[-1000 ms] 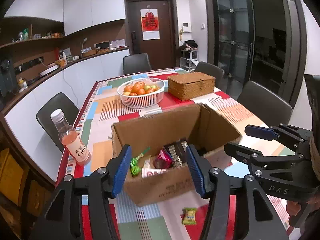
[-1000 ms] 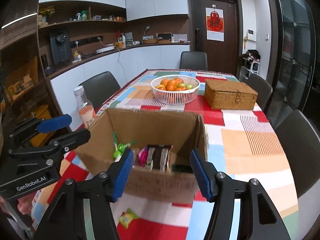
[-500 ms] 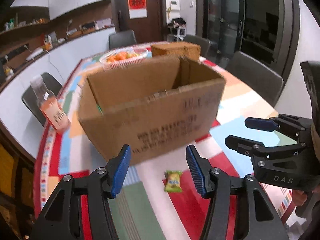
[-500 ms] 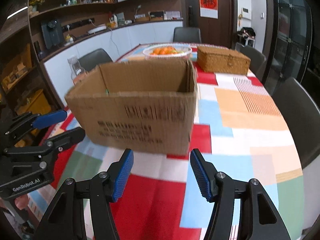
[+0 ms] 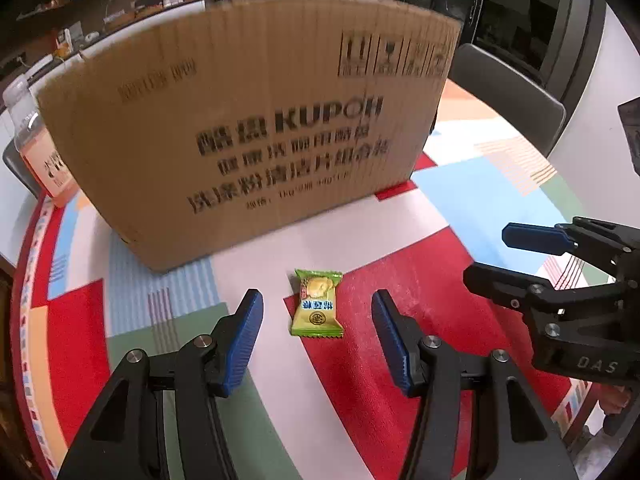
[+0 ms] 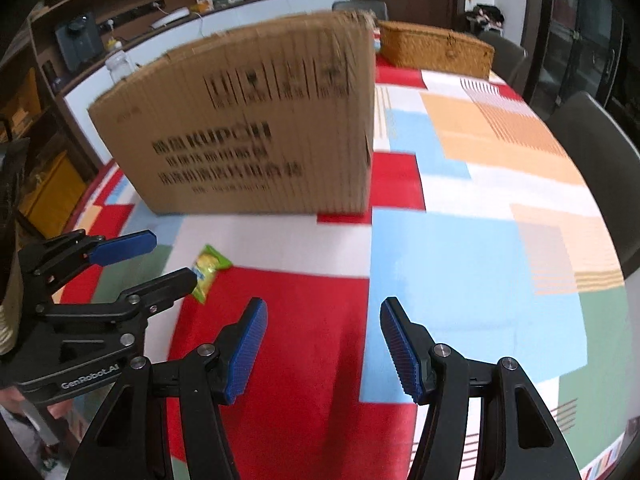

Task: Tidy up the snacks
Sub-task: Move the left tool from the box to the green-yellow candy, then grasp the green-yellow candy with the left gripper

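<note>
**One snack left out, right in front of the left hand-held gripper**

The left hand-held gripper (image 5: 317, 336) is wide open and holds nothing. The little green snack packet (image 5: 317, 303) lies flat on the surface (image 5: 460, 200), just ahead of the blue fingertips (image 5: 249, 320) and lined up with the gap between them. Its long side points away from the gripper, toward the box, with only a small tilt. So the fingers would close across its short side.

The right hand-held gripper (image 6: 323, 338) is wide open and empty too. From there the packet (image 6: 208, 270) sits off to the left, partly behind the left gripper's finger. The left one is much nearer, so I think the left one should pick it up.

Just past the packet stands the big cardboard box (image 5: 256, 120), near it but not touching. (Its inside cannot be seen from this low.)

Count: one loose snack packet, one cardboard box, one drink bottle (image 5: 32, 148) beside the box, one woven basket box (image 6: 434, 48) farther back, and two grippers.
</note>
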The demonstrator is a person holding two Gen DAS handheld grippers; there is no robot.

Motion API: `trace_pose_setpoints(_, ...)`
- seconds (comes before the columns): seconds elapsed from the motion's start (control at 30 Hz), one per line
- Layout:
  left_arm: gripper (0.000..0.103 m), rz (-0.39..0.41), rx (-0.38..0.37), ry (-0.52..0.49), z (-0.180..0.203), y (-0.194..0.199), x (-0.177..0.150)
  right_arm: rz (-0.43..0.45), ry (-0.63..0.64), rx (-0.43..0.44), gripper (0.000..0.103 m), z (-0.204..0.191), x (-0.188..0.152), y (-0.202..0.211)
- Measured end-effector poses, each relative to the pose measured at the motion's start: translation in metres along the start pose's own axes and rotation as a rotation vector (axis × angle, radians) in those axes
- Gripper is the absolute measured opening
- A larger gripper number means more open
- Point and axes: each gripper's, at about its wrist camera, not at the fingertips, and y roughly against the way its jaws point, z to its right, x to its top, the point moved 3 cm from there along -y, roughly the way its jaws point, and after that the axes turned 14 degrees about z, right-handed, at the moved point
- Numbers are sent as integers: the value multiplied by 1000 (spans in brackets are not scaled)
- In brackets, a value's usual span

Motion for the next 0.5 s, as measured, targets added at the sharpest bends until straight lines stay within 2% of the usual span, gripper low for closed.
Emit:
trace_pose_setpoints(0.13,54,-18,1,7,-2,-12,-6,-30,-11,-4,60,3,-6,-8)
trace_pose_setpoints(0.3,48,-31,9,4,-2,-23,-6,-43,-14,-4,60,2,-7,-12)
trace_pose_setpoints(0.5,36,-34,22,-3,-2,-30,-6,-50,-22,-1,60,2,-7,-14)
